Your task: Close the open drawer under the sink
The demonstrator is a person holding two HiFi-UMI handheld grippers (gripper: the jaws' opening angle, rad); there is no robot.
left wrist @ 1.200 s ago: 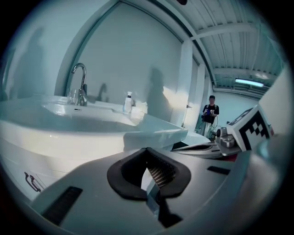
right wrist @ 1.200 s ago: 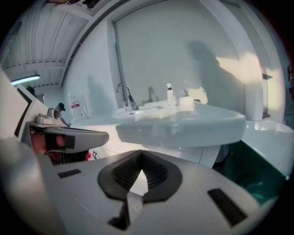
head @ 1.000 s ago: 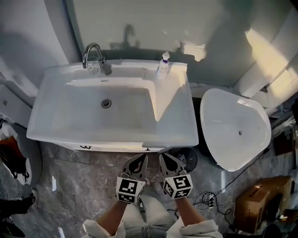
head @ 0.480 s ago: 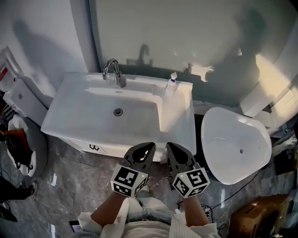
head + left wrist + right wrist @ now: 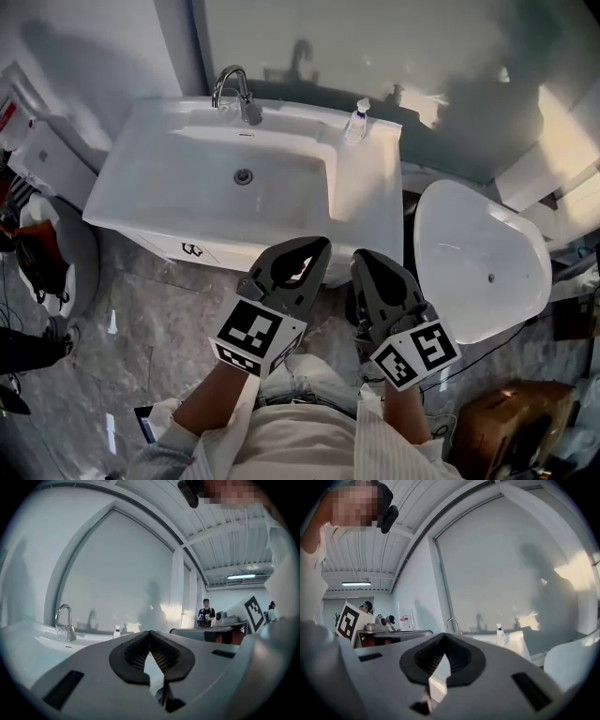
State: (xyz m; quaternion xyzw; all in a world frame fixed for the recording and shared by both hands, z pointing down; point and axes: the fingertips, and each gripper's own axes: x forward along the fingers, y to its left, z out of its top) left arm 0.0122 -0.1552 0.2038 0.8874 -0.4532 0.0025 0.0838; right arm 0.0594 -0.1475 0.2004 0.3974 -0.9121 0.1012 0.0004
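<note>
You stand on a grey marble floor [image 5: 159, 319], with the white sink [image 5: 187, 202] just ahead of both claws. Your left claw [image 5: 311, 249] and right claw [image 5: 367, 262] hover side by side, each pressed together on nothing, tips near the sink's front edge. The drawer [image 5: 187, 248] front shows under that edge, ahead and left of the left claw. You can't tell from here how far out it stands.

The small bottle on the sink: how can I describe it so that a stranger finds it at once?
Find the white sink against the wall. Along its back edge, the chrome tap stands toward the left, and the small bottle stands at the far right corner. It is the only loose thing on the sink, with a white top.
</note>
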